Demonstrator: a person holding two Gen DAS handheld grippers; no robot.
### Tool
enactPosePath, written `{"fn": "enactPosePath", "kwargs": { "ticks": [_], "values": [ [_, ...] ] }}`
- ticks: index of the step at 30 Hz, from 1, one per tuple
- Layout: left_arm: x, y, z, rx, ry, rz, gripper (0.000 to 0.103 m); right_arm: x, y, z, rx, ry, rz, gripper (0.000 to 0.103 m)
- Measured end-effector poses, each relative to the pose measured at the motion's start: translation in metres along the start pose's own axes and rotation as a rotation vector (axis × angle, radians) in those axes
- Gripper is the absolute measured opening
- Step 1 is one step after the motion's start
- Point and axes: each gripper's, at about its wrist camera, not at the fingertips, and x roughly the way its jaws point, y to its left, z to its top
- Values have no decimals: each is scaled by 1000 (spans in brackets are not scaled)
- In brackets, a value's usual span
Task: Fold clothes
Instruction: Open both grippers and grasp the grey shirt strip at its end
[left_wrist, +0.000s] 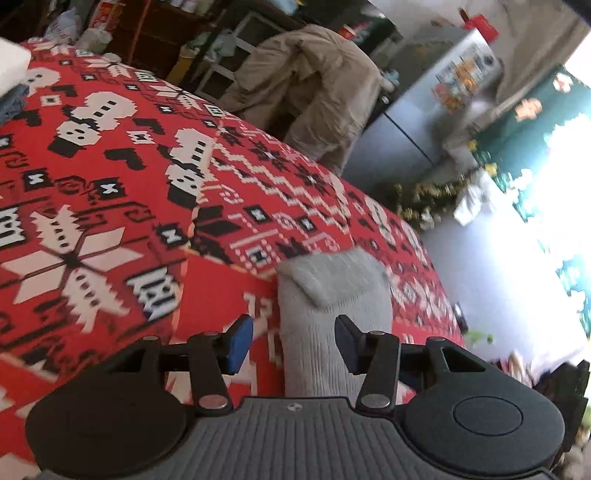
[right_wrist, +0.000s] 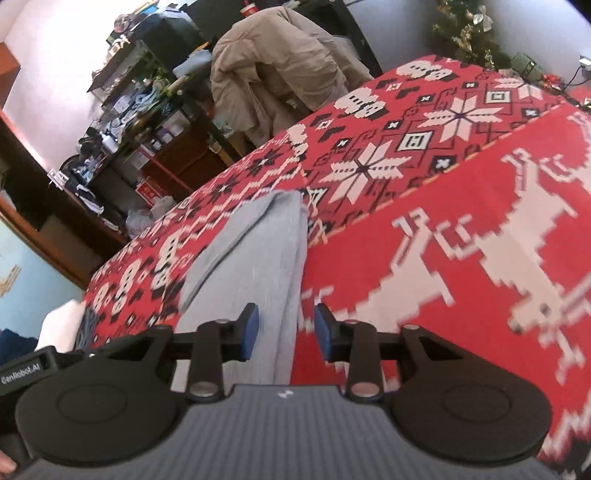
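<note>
One grey sock (left_wrist: 332, 314) lies on the red patterned blanket (left_wrist: 110, 184), near its edge. Two grippers, left gripper (left_wrist: 294, 341) and right gripper (right_wrist: 283, 334), both spread open over the sock, gripping nothing; bare blanket lies rightward.

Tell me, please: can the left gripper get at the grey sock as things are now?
Probably yes. The left gripper is open, and the grey sock lies on the red blanket right between its fingers, with nothing in the way.
</note>
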Motion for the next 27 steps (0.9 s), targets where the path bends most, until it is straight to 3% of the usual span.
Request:
{"fn": "enactPosePath", "kwargs": {
  "ticks": [11,16,19,27],
  "values": [
    [33,1,-1,-28,19,-4,51,35,-10,13,91,4,42,37],
    [24,11,2,-125,-3,-70,51,33,-16,16,174,3,100,38],
    [22,15,5,-163,-20,-104,57,37,-19,16,201,18,105,39],
    [38,20,6,-230,-7,-61,56,45,-15,13,195,21,93,38]
  ]
}}
